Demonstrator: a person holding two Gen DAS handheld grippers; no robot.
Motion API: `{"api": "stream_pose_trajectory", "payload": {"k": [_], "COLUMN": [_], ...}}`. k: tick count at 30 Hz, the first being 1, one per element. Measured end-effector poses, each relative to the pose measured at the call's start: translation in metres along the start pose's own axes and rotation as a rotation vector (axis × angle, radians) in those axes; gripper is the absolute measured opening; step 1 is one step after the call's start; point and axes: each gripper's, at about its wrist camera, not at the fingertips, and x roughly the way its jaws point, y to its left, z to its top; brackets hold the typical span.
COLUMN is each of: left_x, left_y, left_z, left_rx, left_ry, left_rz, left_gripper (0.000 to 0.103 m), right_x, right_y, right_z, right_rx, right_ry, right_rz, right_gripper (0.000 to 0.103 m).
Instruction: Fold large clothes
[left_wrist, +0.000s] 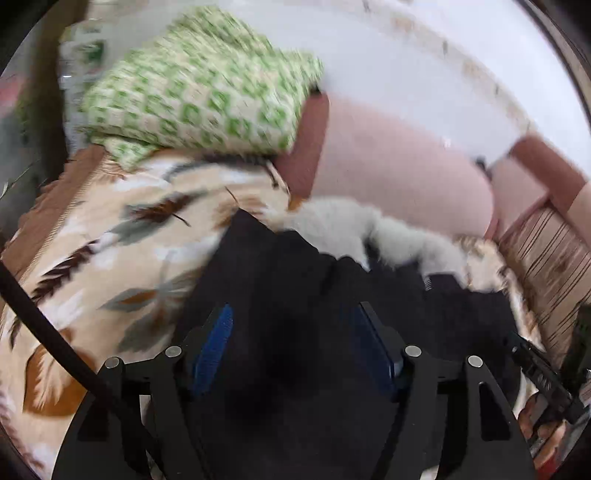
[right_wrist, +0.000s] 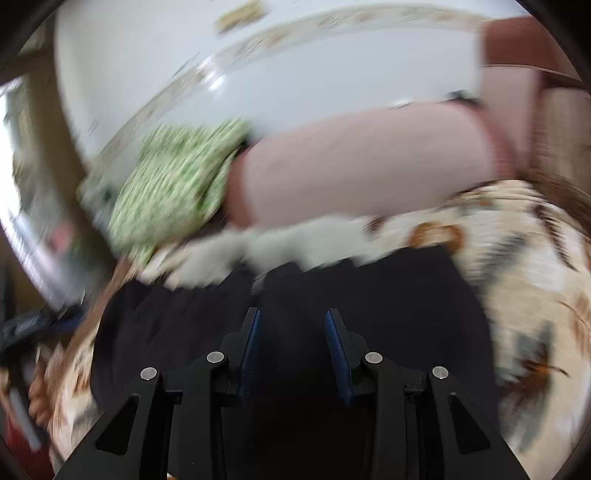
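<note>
Both views are smeared by motion blur, so fabric detail is hard to read. My left gripper hangs with its jaws apart over the black garment, contact uncertain. My right gripper is likewise spread above the same cloth. The garment, white fur trim at its far edge, lies on the leaf-patterned bed cover, near the pink headboard.

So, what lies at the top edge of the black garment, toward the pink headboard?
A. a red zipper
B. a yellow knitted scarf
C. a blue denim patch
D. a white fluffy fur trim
D: a white fluffy fur trim runs along the far edge of the black garment, between it and the pink padded headboard; nothing red, yellow or denim shows there.
</note>
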Motion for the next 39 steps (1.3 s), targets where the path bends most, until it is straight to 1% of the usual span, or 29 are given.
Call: {"api": "stream_pose_trajectory", "payload": {"k": [2,4,5,7,9,10,11,12,13,15,16,17,18,19,20,21,22,23,25,27,29,31,32,33,34,35,36,37,39], "left_x": [0.034,0.065,0.076,0.093,0.098,0.101,0.105,0.109,0.113,0.119,0.122,0.125,0.125,0.124,0.122,0.119,0.115,0.109,0.09,0.061,0.027,-0.014,-0.031,-0.05,-0.076,-0.094,-0.117,-0.133,-0.173], "left_y": [-0.001,0.004,0.008,0.024,0.041,0.047,0.053,0.058,0.065,0.073,0.078,0.082,0.083,0.084,0.084,0.085,0.087,0.09,0.095,0.098,0.1,0.095,0.091,0.086,0.075,0.068,0.058,0.049,0.03], "left_z": [0.009,0.015,0.017,0.019,0.02,0.019,0.018,0.017,0.016,0.013,0.013,0.012,0.011,0.01,0.01,0.01,0.011,0.013,0.016,0.017,0.016,0.01,0.007,0.002,-0.006,-0.012,-0.021,-0.028,-0.051], "left_rx": [0.014,0.052,0.051,0.002,-0.063,-0.083,-0.096,-0.111,-0.133,-0.184,-0.211,-0.238,-0.253,-0.265,-0.272,-0.277,-0.29,-0.304,-0.311,-0.297,-0.275,-0.234,-0.211,-0.182,-0.141,-0.113,-0.077,-0.051,0.005], "left_ry": [0.027,0.049,0.061,0.099,0.103,0.099,0.099,0.099,0.102,0.111,0.117,0.124,0.127,0.127,0.126,0.128,0.133,0.133,0.114,0.074,0.026,-0.041,-0.074,-0.112,-0.17,-0.218,-0.288,-0.343,-0.45], "left_rz": [0.057,0.187,0.205,0.178,0.149,0.134,0.125,0.119,0.104,0.06,0.032,0.007,-0.006,-0.018,-0.031,-0.043,-0.054,-0.055,-0.019,0.05,0.113,0.186,0.216,0.255,0.329,0.38,0.44,0.479,0.542], "left_gripper": [0.067,0.067,0.068,0.07,0.076,0.081,0.086,0.088,0.092,0.095,0.097,0.098,0.099,0.099,0.099,0.099,0.099,0.099,0.099,0.099,0.099,0.099,0.099,0.099,0.099,0.099,0.099,0.099,0.101], "right_x": [0.032,0.047,0.054,0.057,0.053,0.051,0.048,0.045,0.039,0.031,0.03,0.03,0.03,0.028,0.026,0.024,0.02,0.013,-0.001,-0.027,-0.055,-0.079,-0.092,-0.102,-0.112,-0.123,-0.131,-0.137,-0.148], "right_y": [0.009,0.008,0.004,-0.01,-0.034,-0.051,-0.07,-0.086,-0.107,-0.147,-0.17,-0.189,-0.2,-0.211,-0.219,-0.225,-0.233,-0.239,-0.241,-0.236,-0.226,-0.211,-0.203,-0.193,-0.18,-0.161,-0.15,-0.133,-0.095], "right_z": [-0.001,-0.003,-0.003,0.001,0.008,0.009,0.008,0.009,0.006,-0.002,-0.01,-0.017,-0.023,-0.03,-0.034,-0.037,-0.041,-0.044,-0.044,-0.042,-0.039,-0.037,-0.036,-0.036,-0.038,-0.041,-0.046,-0.049,-0.061], "right_rx": [-0.04,-0.058,-0.061,-0.016,0.051,0.099,0.155,0.201,0.257,0.379,0.456,0.523,0.569,0.615,0.644,0.668,0.703,0.732,0.736,0.696,0.661,0.628,0.609,0.591,0.568,0.534,0.508,0.474,0.391], "right_ry": [0.046,0.069,0.074,0.067,0.042,0.033,0.029,0.022,0.003,-0.008,-0.007,-0.009,-0.013,-0.02,-0.015,-0.008,-0.006,-0.016,-0.032,-0.06,-0.083,-0.112,-0.125,-0.134,-0.143,-0.153,-0.158,-0.165,-0.176], "right_rz": [0.002,-0.013,-0.035,-0.056,-0.095,-0.097,-0.096,-0.108,-0.153,-0.179,-0.152,-0.111,-0.088,-0.095,-0.142,-0.169,-0.184,-0.194,-0.234,-0.277,-0.296,-0.294,-0.293,-0.293,-0.29,-0.288,-0.288,-0.288,-0.281], "right_gripper": [0.039,0.039,0.035,0.032,0.028,0.025,0.015,0.012,0.012,0.012,0.011,0.004,0.0,0.0,0.001,0.008,0.017,0.028,0.028,0.028,0.028,0.032,0.037,0.043,0.046,0.053,0.059,0.062,0.071]}}
